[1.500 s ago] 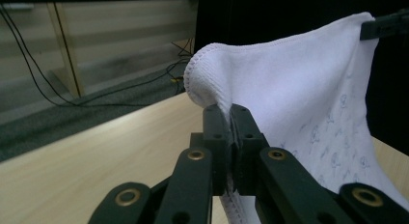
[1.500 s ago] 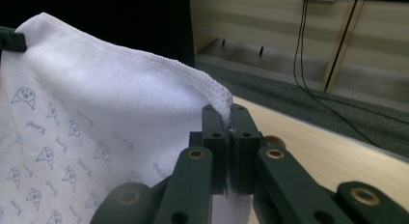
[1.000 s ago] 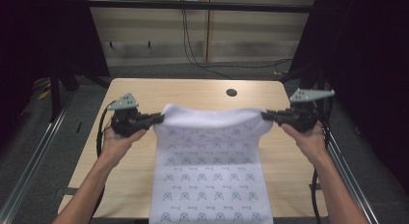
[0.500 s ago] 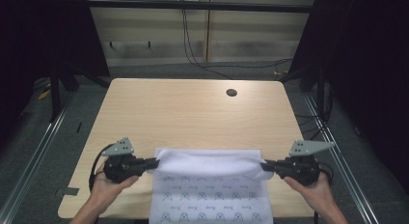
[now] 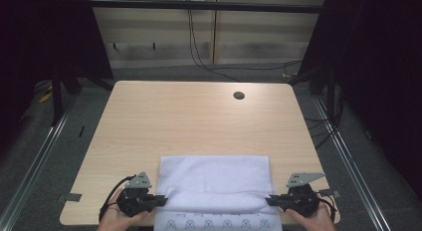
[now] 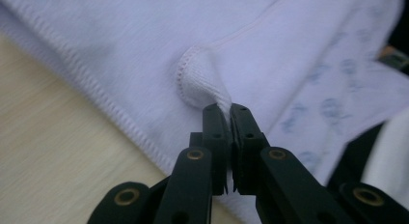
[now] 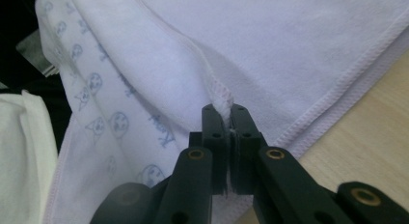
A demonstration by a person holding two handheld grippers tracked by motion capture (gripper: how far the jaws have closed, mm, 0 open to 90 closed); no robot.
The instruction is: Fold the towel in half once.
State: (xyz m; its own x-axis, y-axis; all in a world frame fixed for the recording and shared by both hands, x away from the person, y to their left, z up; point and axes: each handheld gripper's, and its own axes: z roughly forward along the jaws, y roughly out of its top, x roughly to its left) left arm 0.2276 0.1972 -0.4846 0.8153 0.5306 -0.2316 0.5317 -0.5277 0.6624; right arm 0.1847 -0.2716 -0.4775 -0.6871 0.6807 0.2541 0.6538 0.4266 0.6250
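A white cloth point(image 5: 214, 181) with a pale blue print lies folded over on the table's near edge, its plain side up and the printed part hanging off the front. My left gripper point(image 5: 161, 199) is shut on the cloth's left corner, and in the left gripper view the hem point(image 6: 193, 84) is pinched between the black jaws point(image 6: 226, 113). My right gripper point(image 5: 268, 201) is shut on the right corner; in the right gripper view the stitched edge point(image 7: 222, 96) runs into the closed jaws point(image 7: 226, 113). Both grippers sit low at the table's front edge.
The light wooden table point(image 5: 199, 121) has a round cable hole point(image 5: 239, 95) at the back right. Metal rails point(image 5: 45, 146) run along the floor on both sides. Cables point(image 5: 199, 47) hang against the back wall.
Both grippers have pulled the cloth's corners down and toward the near edge, folding the far half over the near half. The cloth now lies flat on the table's front part.
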